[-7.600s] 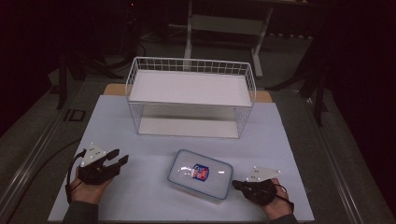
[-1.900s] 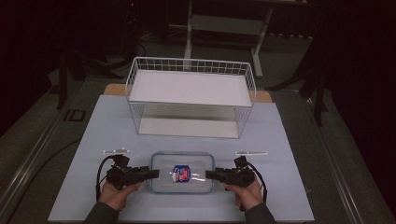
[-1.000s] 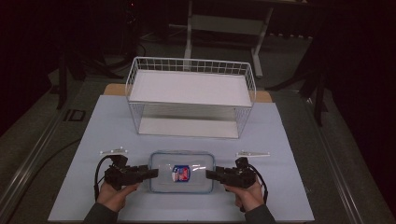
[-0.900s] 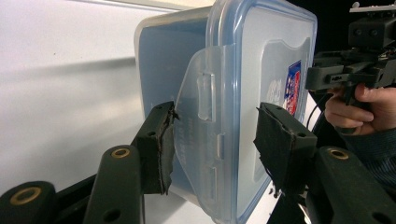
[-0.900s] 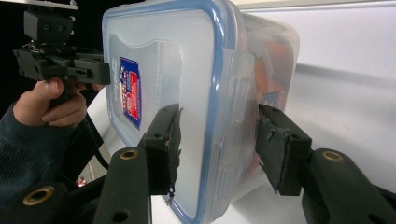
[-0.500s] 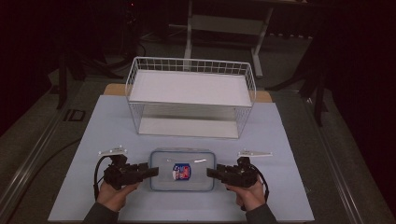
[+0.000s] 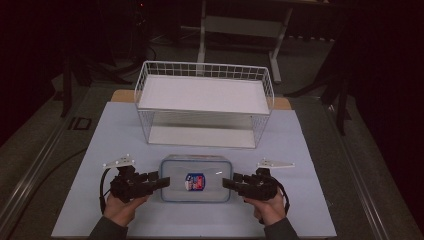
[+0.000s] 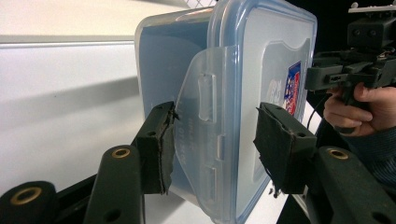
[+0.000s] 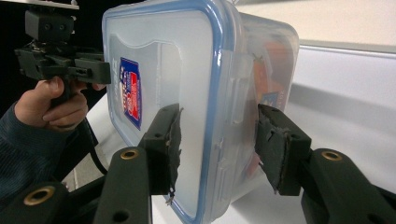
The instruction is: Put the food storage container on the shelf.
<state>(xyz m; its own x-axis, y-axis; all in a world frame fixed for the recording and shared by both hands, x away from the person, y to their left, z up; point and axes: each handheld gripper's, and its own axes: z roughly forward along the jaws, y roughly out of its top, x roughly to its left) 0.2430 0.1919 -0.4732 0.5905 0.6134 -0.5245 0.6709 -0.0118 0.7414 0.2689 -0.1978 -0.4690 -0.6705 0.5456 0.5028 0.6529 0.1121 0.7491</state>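
A clear plastic container with a blue-rimmed lid and a red and blue sticker sits lengthwise between my two grippers near the table's front edge. My left gripper is shut on its left end. In the left gripper view the pads clamp the container at its latch flap, top and bottom. My right gripper is shut on the right end. Its pads press the lid and base of the container. Something orange shows inside. A shadow under the box suggests it hangs just above the mat.
A white wire basket with two levels stands behind the container at the table's middle back. The pale mat spreads to both sides. Dark floor and table legs lie beyond the far edge.
The container and both grippers have crept slightly up the picture, away from the front edge. Both grips look unchanged.
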